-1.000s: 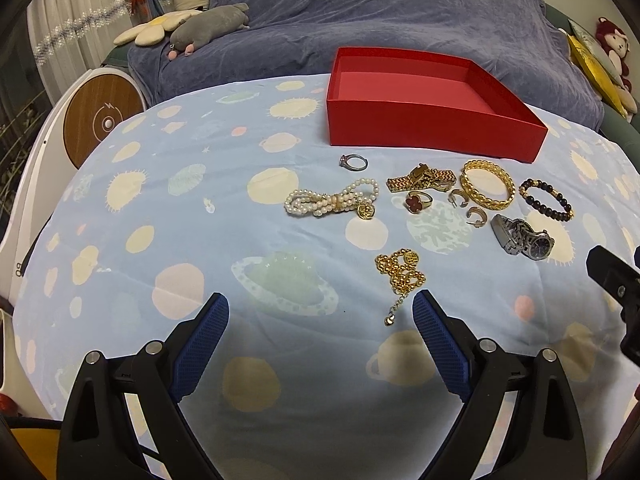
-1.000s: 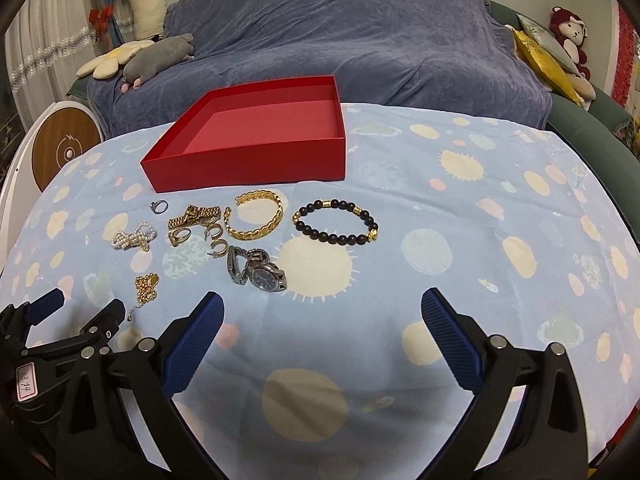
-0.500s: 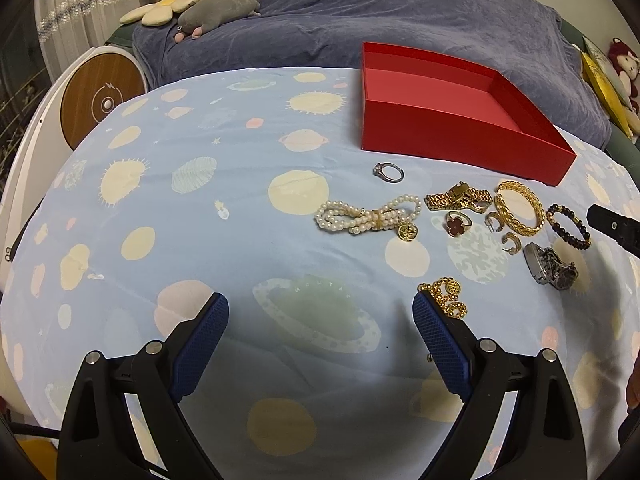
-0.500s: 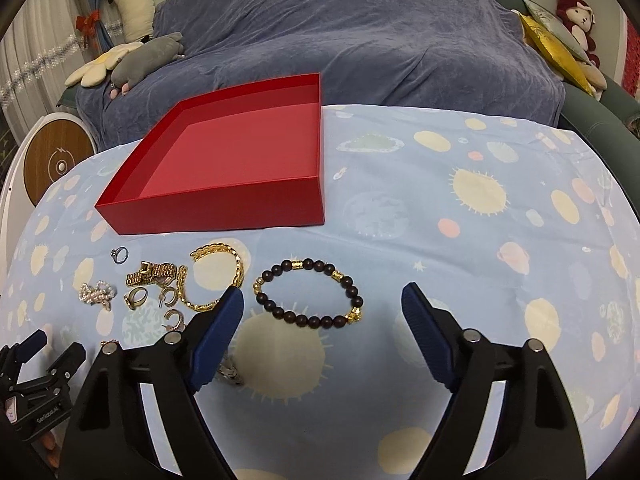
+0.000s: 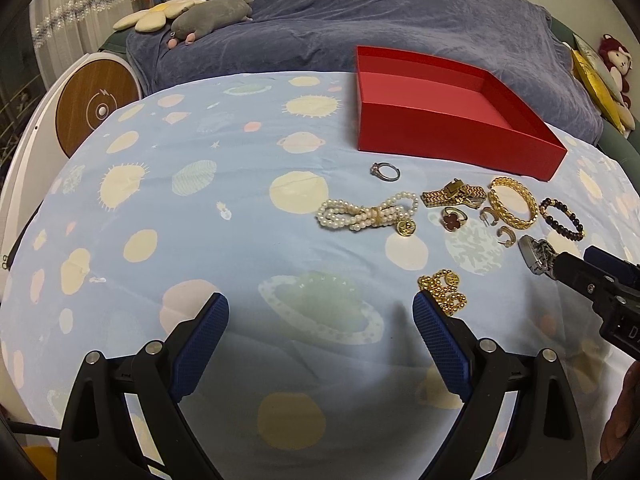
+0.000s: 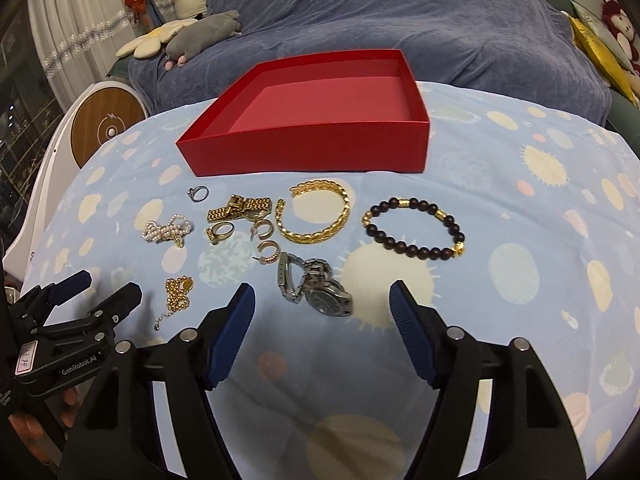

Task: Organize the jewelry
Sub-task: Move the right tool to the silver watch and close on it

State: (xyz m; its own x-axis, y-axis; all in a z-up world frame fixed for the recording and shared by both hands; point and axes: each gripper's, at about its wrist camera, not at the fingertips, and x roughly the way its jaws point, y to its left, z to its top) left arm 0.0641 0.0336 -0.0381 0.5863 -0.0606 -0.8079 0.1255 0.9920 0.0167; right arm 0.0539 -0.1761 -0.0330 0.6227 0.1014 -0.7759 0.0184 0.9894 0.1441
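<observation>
Your left gripper (image 5: 321, 332) and right gripper (image 6: 322, 320) — both wide open, empty; jewelry lay near the red box (image 6: 304, 152) — silver watch (image 6: 316, 290) nearest.

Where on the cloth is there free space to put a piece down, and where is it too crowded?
Free: the cloth left of the pearl bracelet, and the stretch right of the dark bead bracelet. The red box looks empty inside. Crowded: the strip in front of the box, from the silver ring to the gold bangle and down to the watch.
</observation>
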